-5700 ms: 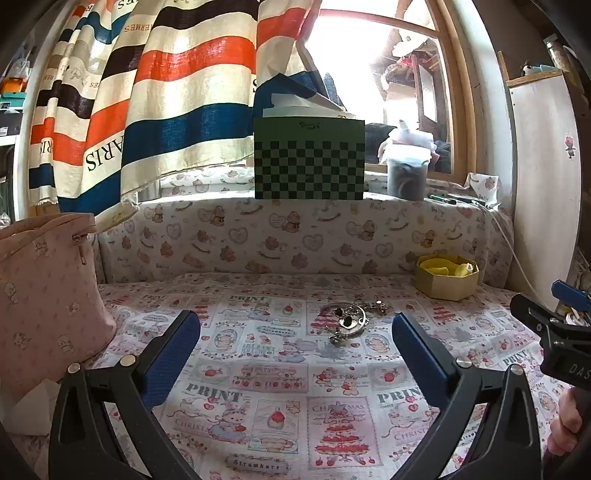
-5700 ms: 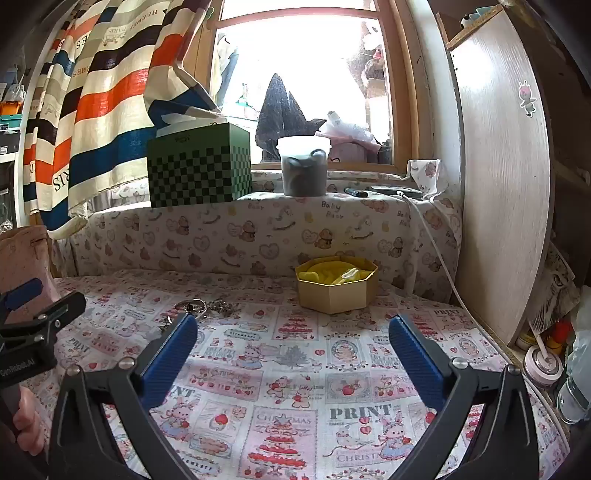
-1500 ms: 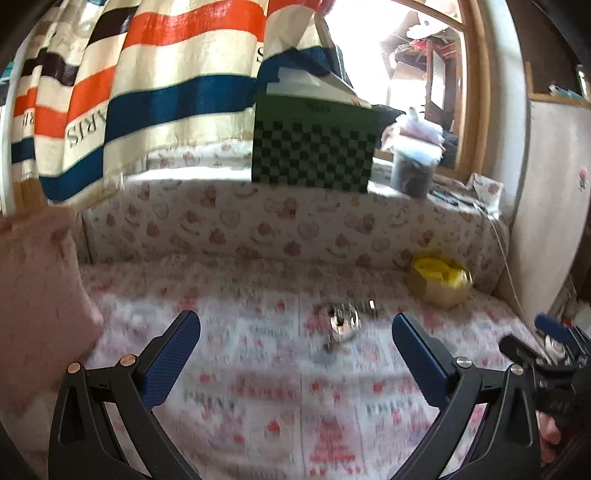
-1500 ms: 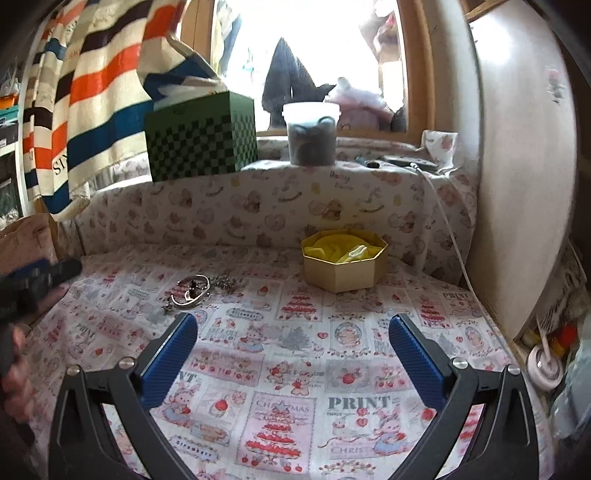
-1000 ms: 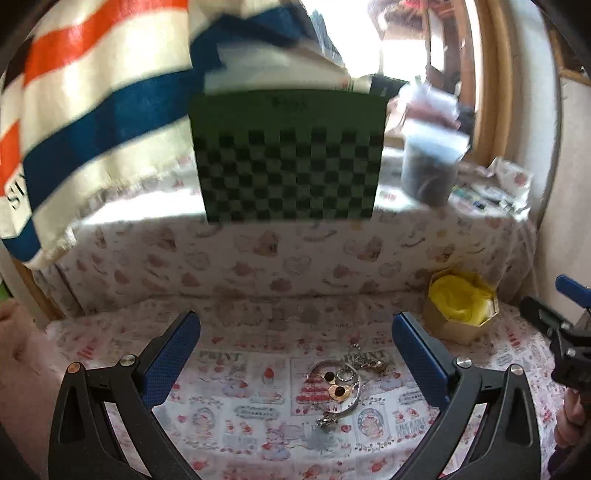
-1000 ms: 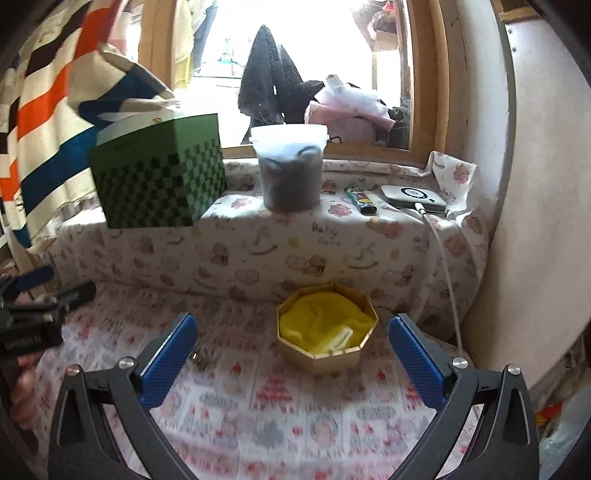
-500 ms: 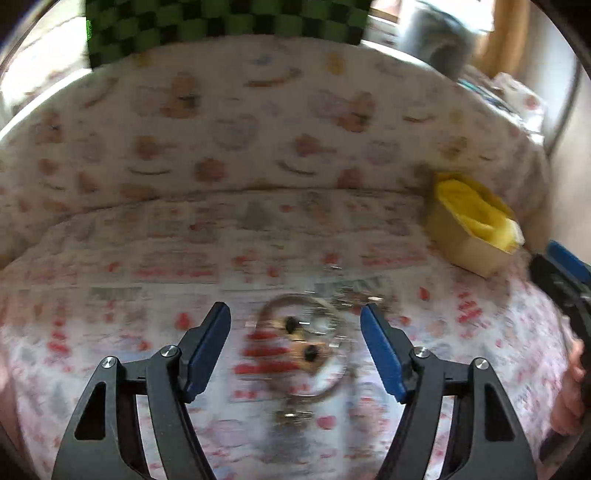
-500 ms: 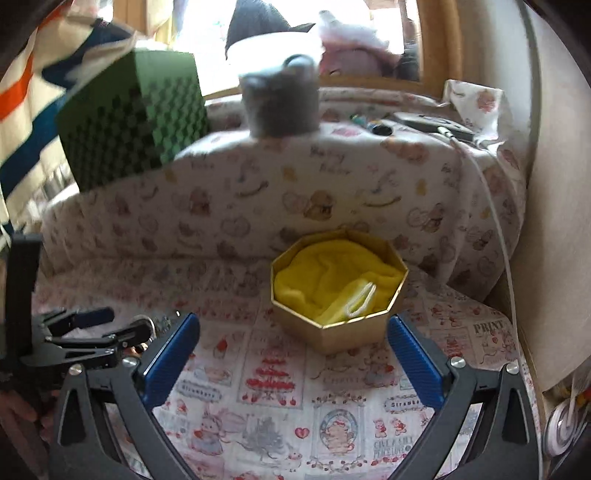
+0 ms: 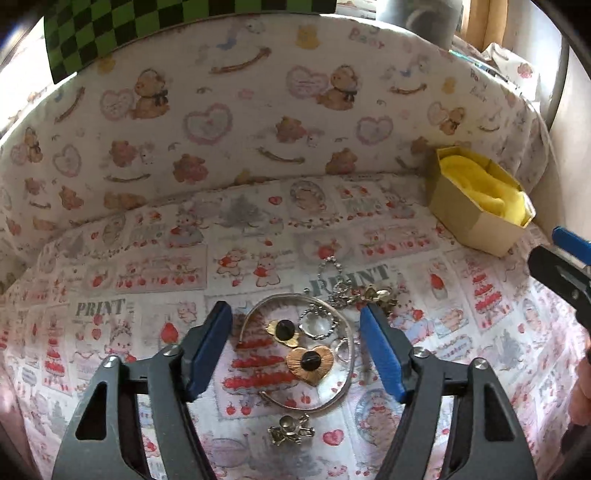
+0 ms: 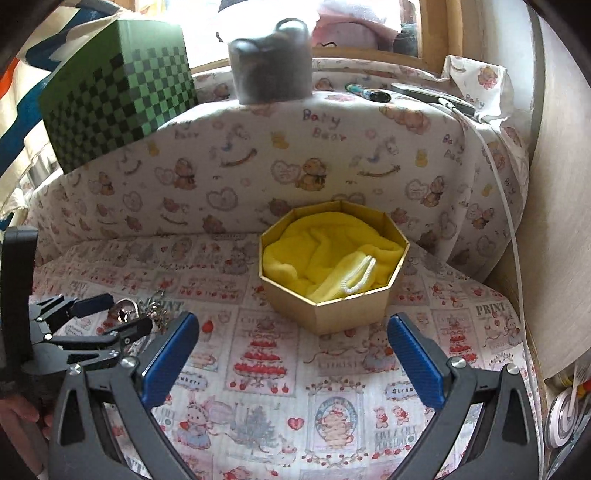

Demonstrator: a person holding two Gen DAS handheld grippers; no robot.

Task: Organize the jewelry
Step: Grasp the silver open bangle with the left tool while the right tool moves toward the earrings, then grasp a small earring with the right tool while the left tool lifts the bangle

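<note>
Jewelry: I count two heart earrings inside one bangle. My left hand-held gripper, just been closing, straddles them untouched; right hand-held gripper spread, before one gold box.

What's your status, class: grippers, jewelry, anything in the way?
Left gripper open, jaws just been closing, straddling the jewelry pile, not gripping. Right gripper open, empty, facing the gold box. Nothing in the way.

Bright daylight through a wood-framed window falls on the bear-print ledge and striped curtain.
</note>
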